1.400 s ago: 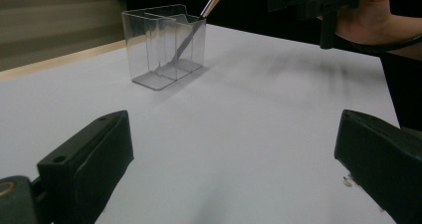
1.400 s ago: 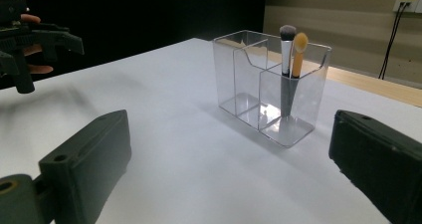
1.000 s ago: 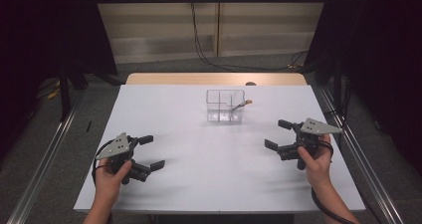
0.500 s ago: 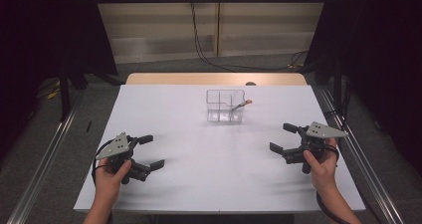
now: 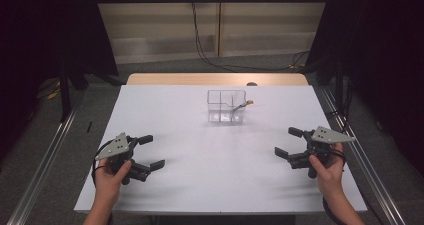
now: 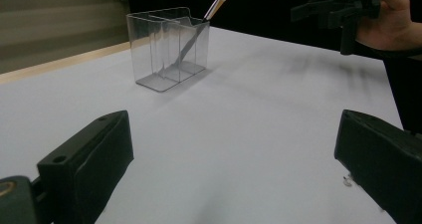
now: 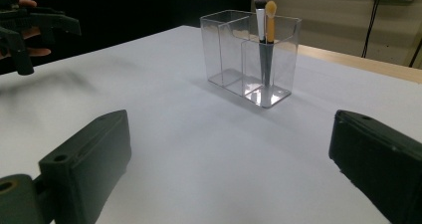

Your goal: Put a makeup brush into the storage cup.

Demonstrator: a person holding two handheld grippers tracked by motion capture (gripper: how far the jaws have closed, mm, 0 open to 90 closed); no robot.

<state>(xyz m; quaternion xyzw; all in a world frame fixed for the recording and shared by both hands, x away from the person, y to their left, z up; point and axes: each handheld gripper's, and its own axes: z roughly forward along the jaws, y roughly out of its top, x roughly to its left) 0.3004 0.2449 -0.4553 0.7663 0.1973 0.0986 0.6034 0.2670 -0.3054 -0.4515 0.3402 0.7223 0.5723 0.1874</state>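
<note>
Clear plastic divided organiser (image 5: 226, 106): two makeup brushes (image 7: 265, 40) upright inside | left gripper (image 5: 150, 153): jaws spread, empty | right gripper (image 5: 285, 142): jaws spread, empty | white table (image 5: 215, 165)

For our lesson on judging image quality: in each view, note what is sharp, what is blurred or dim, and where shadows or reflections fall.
High view: white table evenly lit, surroundings dark, soft shadow under the left claw. Left gripper view: clear organizer fairly sharp, near jaws soft, faint smeared shadows below the right claw. Right gripper view: brushes crisp, bright reflections on the organizer's floor, background dark at left.
</note>
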